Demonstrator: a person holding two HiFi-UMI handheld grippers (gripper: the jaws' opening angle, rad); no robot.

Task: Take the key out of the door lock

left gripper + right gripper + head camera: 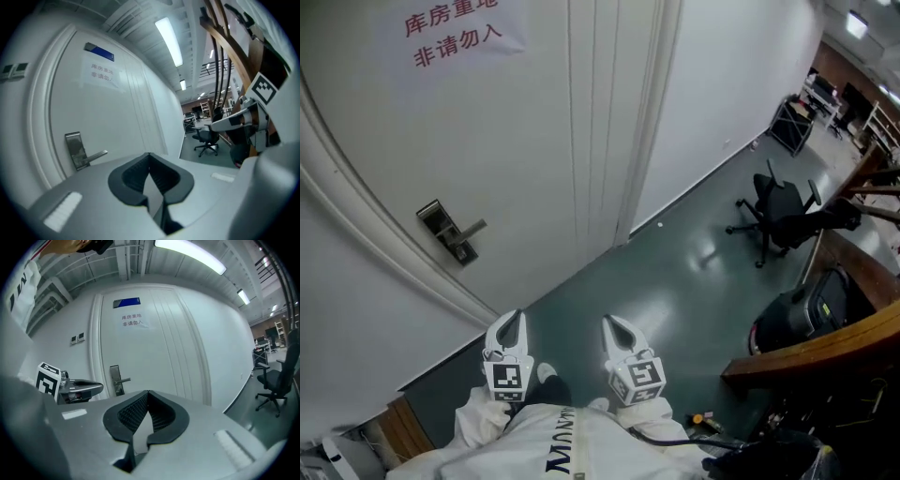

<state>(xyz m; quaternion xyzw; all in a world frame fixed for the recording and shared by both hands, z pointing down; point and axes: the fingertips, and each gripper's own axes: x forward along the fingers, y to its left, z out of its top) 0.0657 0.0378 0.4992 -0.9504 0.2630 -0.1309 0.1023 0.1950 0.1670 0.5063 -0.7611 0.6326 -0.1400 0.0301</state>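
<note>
The white door (516, 141) carries a metal lock plate (448, 232) with a lever handle (472, 227). The key is too small to make out in any view. My left gripper (515, 318) and right gripper (612, 324) hang side by side low in the head view, well short of the lock, both shut and empty. In the left gripper view the lock plate (75, 150) is ahead to the left of my left gripper (149, 154). In the right gripper view the lock plate (115, 379) stands beyond and left of my right gripper (148, 393).
A paper sign (455, 33) with red characters hangs on the door. A black office chair (773, 211) stands on the green floor at the right. A wooden counter (825, 342) and a dark bin (806, 314) are at the near right.
</note>
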